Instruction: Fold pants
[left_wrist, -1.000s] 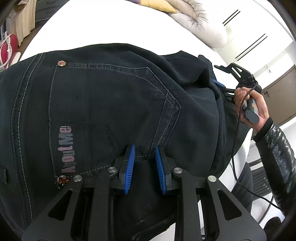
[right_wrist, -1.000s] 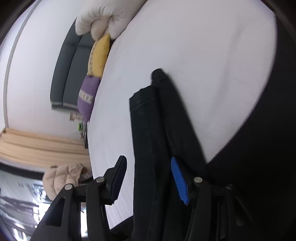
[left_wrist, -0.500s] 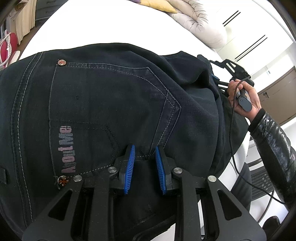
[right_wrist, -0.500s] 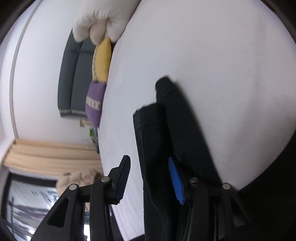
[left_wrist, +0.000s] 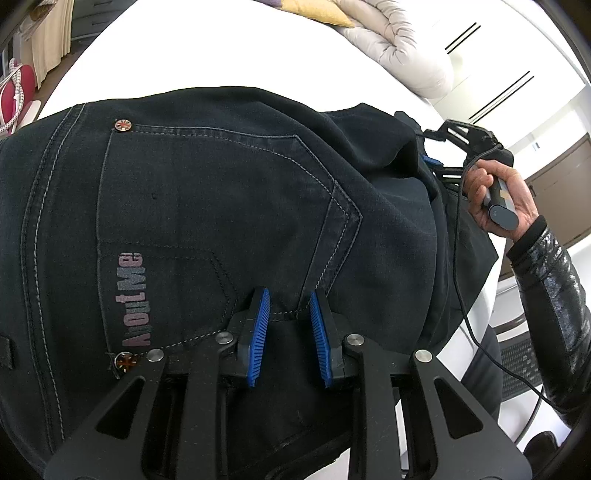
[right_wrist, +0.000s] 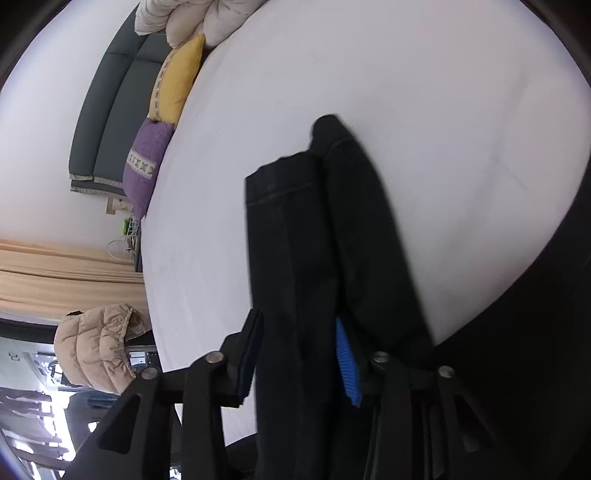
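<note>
Dark navy jeans (left_wrist: 221, 206) lie on a white table (left_wrist: 192, 55), back pocket with pink lettering facing up. My left gripper (left_wrist: 288, 325) is open over the pocket's lower seam, pads resting on the denim. In the right wrist view the folded pant legs (right_wrist: 295, 240) hang between the fingers of my right gripper (right_wrist: 299, 354), which holds them lifted above the table (right_wrist: 369, 92); a narrow gap shows beside the left finger. The right gripper (left_wrist: 436, 155) also shows in the left wrist view at the jeans' far right edge, held by a hand.
A white quilt (left_wrist: 399, 48) and a yellow cushion (left_wrist: 314, 7) lie at the table's far side. A dark sofa (right_wrist: 107, 110) with yellow and purple cushions and a beige jacket (right_wrist: 96, 350) stand beyond the table. A cable (left_wrist: 480, 332) hangs from the right gripper.
My right gripper has tilted and shifted, with the pant legs still hanging between its fingers. My left gripper has not moved.
</note>
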